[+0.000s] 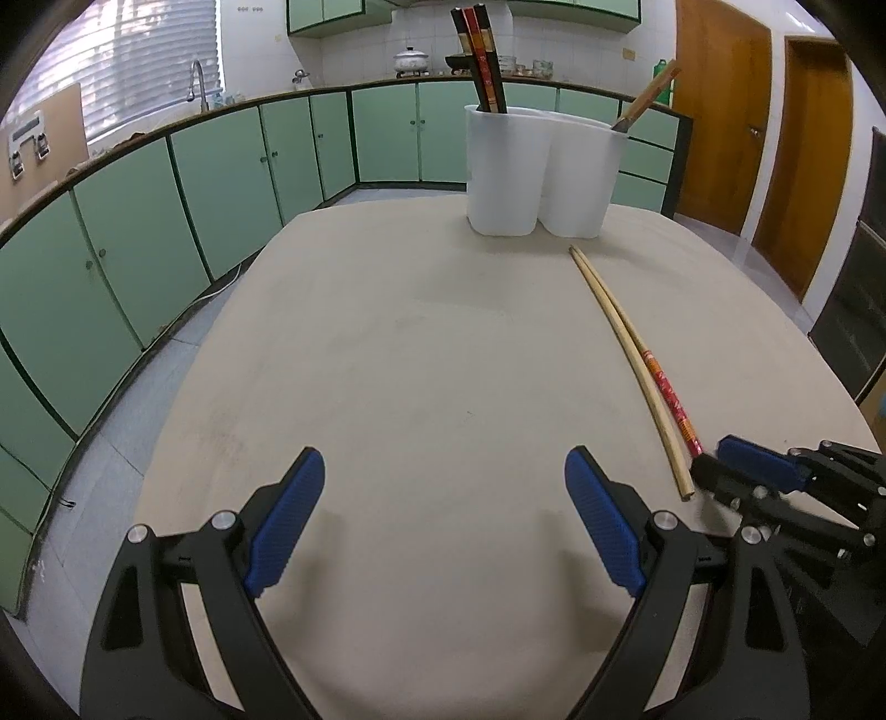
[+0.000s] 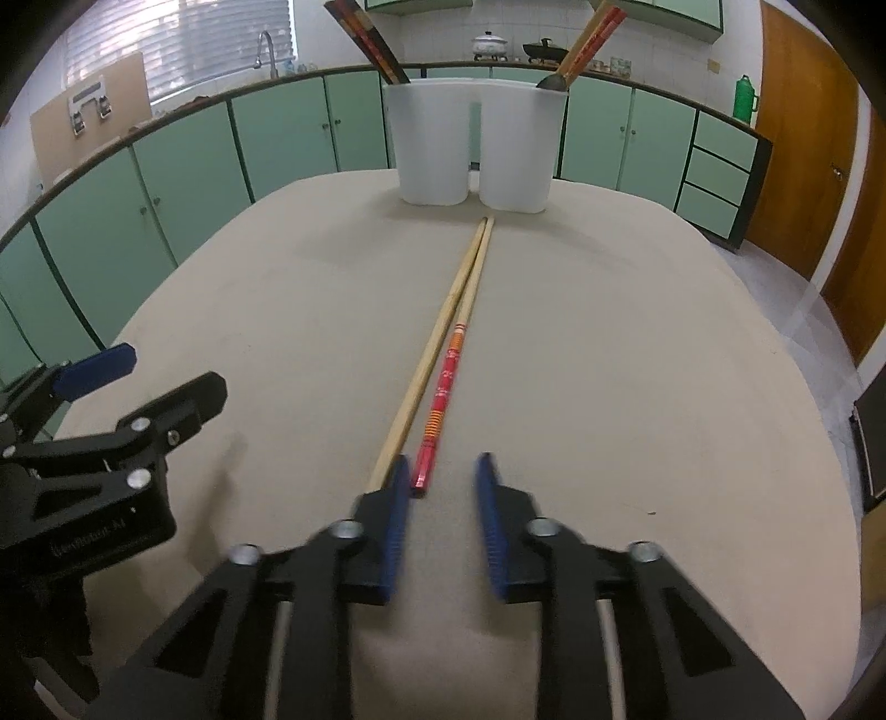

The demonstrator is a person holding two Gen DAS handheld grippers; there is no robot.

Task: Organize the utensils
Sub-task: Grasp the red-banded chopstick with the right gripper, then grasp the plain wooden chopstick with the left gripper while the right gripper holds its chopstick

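Two chopsticks lie side by side on the beige table: a plain wooden one and one with a red patterned end. They also show in the left wrist view, the plain one and the red one. A white two-compartment holder stands at the far edge, with dark chopsticks in its left cup and wood-and-red ones in its right cup. My right gripper is open, its tips around the red chopstick's near end, not closed on it. My left gripper is open and empty over bare table.
The table is rounded and drops off on all sides. Green cabinets run along the back and left. Wooden doors stand at the right. The holder also shows in the left wrist view.
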